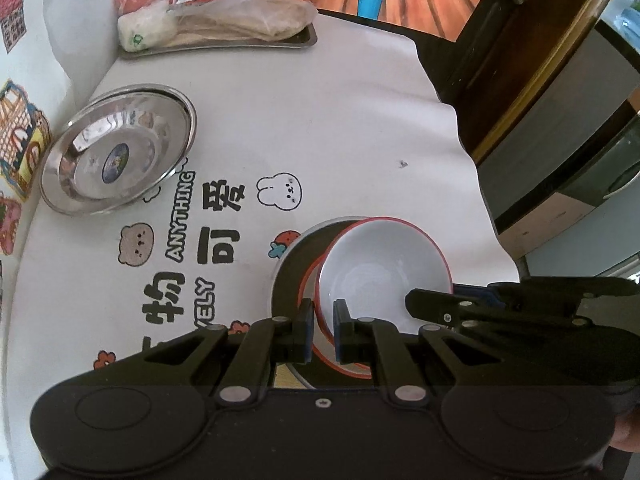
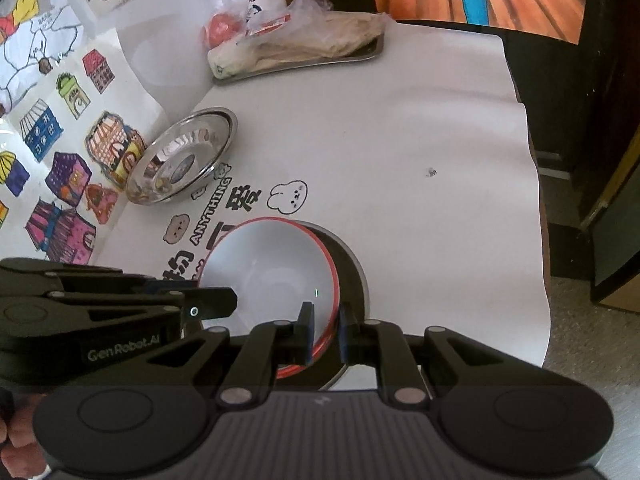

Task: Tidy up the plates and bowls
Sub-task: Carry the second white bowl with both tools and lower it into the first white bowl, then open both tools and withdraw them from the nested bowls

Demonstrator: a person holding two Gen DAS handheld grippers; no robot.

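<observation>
A white bowl with a red rim [image 1: 380,272] [image 2: 264,268] is held over a dark plate with a grey rim [image 1: 292,272] [image 2: 352,272] near the table's front edge. My left gripper [image 1: 323,332] is shut on the bowl's left rim. My right gripper [image 2: 326,334] is shut on the bowl's right rim. Each gripper shows in the other's view, the right one [image 1: 440,306] and the left one [image 2: 208,302]. A steel dish [image 1: 120,148] [image 2: 184,156] leans against the wall at the left.
A steel tray [image 1: 224,44] [image 2: 304,62] with bagged food stands at the back. A decorated white cloth [image 1: 320,128] covers the table. Its right edge [image 2: 532,200] drops to the floor. Stickered wall [image 2: 60,120] on the left.
</observation>
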